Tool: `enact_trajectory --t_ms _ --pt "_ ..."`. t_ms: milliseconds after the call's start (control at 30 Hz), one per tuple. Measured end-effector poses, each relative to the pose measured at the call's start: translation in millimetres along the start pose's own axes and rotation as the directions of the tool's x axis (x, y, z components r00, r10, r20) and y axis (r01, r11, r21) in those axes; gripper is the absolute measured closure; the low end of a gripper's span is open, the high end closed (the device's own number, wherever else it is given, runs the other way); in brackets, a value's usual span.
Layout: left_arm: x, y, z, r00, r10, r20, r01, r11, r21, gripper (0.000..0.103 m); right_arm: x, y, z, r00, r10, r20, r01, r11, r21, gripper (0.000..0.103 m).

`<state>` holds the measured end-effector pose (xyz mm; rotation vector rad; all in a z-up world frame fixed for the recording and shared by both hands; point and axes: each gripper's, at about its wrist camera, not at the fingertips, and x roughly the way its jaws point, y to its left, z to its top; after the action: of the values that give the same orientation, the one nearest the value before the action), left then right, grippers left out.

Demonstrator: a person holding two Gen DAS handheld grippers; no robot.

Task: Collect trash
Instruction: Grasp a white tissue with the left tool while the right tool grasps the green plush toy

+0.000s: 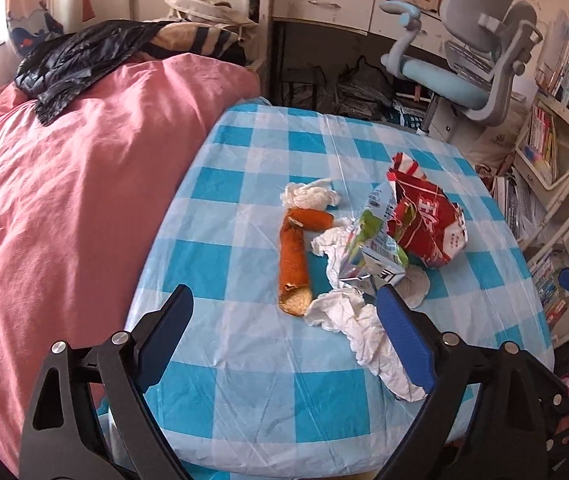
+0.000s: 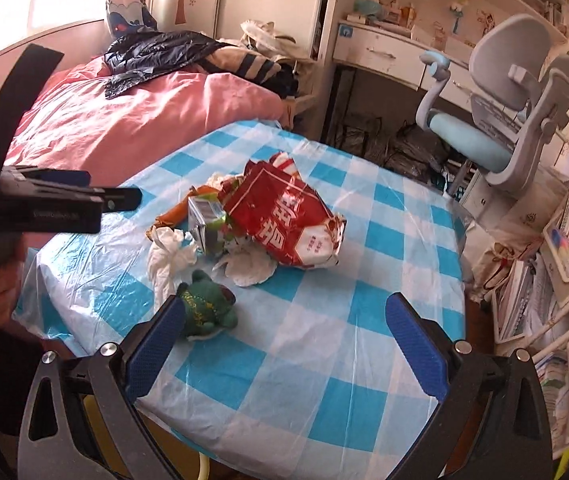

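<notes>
Trash [image 1: 364, 236] lies ahead of the left gripper [image 1: 284, 320], jaws spread and empty; orange peel [image 1: 294, 264] runs lengthwise between them.

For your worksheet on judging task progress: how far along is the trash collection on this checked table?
Nothing looks collected yet. Both tools are open and empty: the left tool sits over the table near the orange peel and crumpled tissue; the right tool hovers apart. Still left: red wrapper, carton, tissues, peel.
</notes>
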<state>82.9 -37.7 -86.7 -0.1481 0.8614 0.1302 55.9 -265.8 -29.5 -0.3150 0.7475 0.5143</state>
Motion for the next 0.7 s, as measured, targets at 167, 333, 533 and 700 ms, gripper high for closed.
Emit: enact_trajectory --t_ms 167,333,533,700 --pt "27 -27 -7 0.996 -0.039 -0.076 0.044 0.998 0.056 0.020 10 4 -5 0.998 0.036 -0.044 -0.037 0.999 -0.004 0.006" --pt "51 -17 -11 0.971 -0.129 -0.202 0.129 0.992 -0.013 0.088 24 15 -7 0.993 0.074 -0.094 -0.077 0.997 -0.028 0.006" --pt "16 6 2 0.976 -0.163 -0.144 0.163 0.987 -0.010 0.097 36 30 0 0.982 0.151 -0.114 -0.154 0.988 -0.010 0.006" --pt "-22 27 11 0.986 -0.156 -0.063 0.158 0.987 0.027 0.097 53 41 0 0.968 0.193 -0.158 -0.192 0.981 0.019 0.008"
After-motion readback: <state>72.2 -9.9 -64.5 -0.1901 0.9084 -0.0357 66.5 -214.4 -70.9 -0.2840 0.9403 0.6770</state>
